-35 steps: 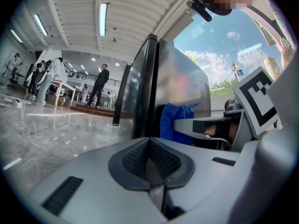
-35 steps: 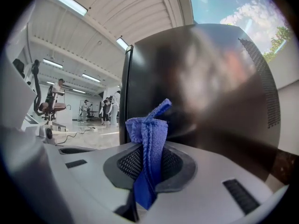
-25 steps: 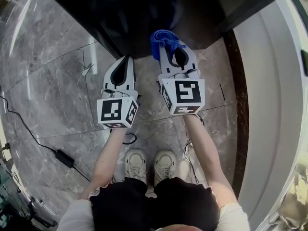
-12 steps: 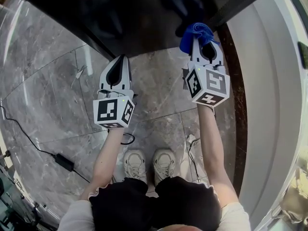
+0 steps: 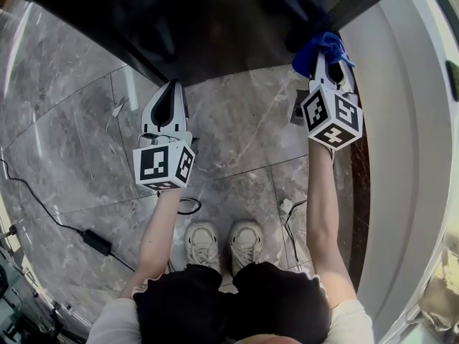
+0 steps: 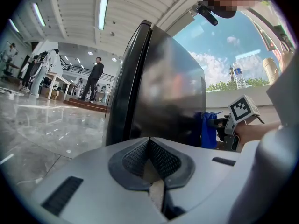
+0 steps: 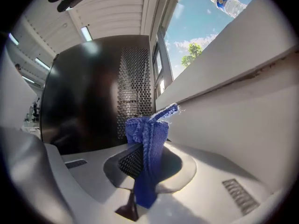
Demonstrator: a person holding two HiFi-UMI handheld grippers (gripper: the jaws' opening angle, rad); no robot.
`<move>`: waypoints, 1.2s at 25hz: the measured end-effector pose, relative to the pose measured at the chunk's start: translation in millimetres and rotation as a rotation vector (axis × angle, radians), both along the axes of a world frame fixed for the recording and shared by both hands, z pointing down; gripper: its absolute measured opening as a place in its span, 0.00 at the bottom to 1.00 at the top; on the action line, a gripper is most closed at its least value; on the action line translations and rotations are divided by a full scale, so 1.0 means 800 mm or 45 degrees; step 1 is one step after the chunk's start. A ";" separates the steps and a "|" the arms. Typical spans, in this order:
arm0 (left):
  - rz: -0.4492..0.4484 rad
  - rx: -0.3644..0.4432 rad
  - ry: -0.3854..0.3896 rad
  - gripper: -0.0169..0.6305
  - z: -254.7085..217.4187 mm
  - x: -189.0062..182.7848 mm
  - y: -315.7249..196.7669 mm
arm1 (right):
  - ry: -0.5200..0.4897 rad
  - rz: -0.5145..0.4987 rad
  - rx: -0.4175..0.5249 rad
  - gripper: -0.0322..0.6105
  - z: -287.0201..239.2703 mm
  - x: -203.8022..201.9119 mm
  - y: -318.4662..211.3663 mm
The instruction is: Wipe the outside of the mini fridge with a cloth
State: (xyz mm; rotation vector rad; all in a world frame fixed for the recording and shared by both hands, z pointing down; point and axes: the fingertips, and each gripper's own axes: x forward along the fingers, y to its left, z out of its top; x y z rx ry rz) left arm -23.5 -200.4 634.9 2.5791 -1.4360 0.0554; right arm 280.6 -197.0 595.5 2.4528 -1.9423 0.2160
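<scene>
Glossy black mini fridge up top, with a honeycomb-dotted grille panel on its side. Against it, the ribbed royal-blue knitted cloth pops. The white plastic left gripper and white plastic right gripper each show a black-and-white square-marker cube and dark grey cross-hatched pads. Below, grey marble floor tiles run with pale veins around cream lace-up shoes.

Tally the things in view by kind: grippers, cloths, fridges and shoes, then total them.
Grippers: 2, the left gripper and the right gripper
Blue cloth: 1
Mini fridge: 1
Shoes: 2
Total: 6
</scene>
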 end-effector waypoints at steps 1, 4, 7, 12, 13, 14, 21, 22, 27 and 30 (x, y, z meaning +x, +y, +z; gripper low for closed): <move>0.001 -0.001 -0.001 0.03 0.001 0.001 0.000 | 0.007 0.005 -0.001 0.15 0.000 0.003 0.000; 0.002 -0.001 -0.003 0.03 0.001 0.001 0.002 | 0.034 0.013 -0.002 0.15 -0.001 0.007 0.001; -0.004 -0.005 -0.002 0.03 0.003 -0.001 0.002 | 0.013 0.035 0.002 0.15 0.000 0.015 0.002; -0.017 -0.009 0.001 0.03 0.004 -0.007 0.000 | 0.020 0.059 0.003 0.15 -0.001 0.021 0.002; -0.019 -0.009 0.001 0.03 0.003 -0.009 0.000 | 0.026 0.066 0.002 0.15 -0.001 0.021 0.002; -0.020 -0.009 0.001 0.03 0.003 -0.010 0.000 | 0.037 0.072 -0.001 0.15 -0.001 0.020 0.003; -0.032 -0.001 0.011 0.03 -0.003 -0.018 0.003 | 0.082 0.109 -0.031 0.15 -0.003 0.027 0.005; -0.035 0.002 0.011 0.03 -0.004 -0.019 0.003 | 0.086 0.111 -0.033 0.15 -0.003 0.026 0.007; -0.040 0.026 -0.020 0.03 -0.009 -0.023 0.010 | -0.010 0.038 0.026 0.15 -0.013 -0.018 0.028; -0.058 0.029 -0.033 0.03 -0.008 -0.033 0.012 | -0.041 -0.108 0.054 0.15 -0.021 -0.081 0.030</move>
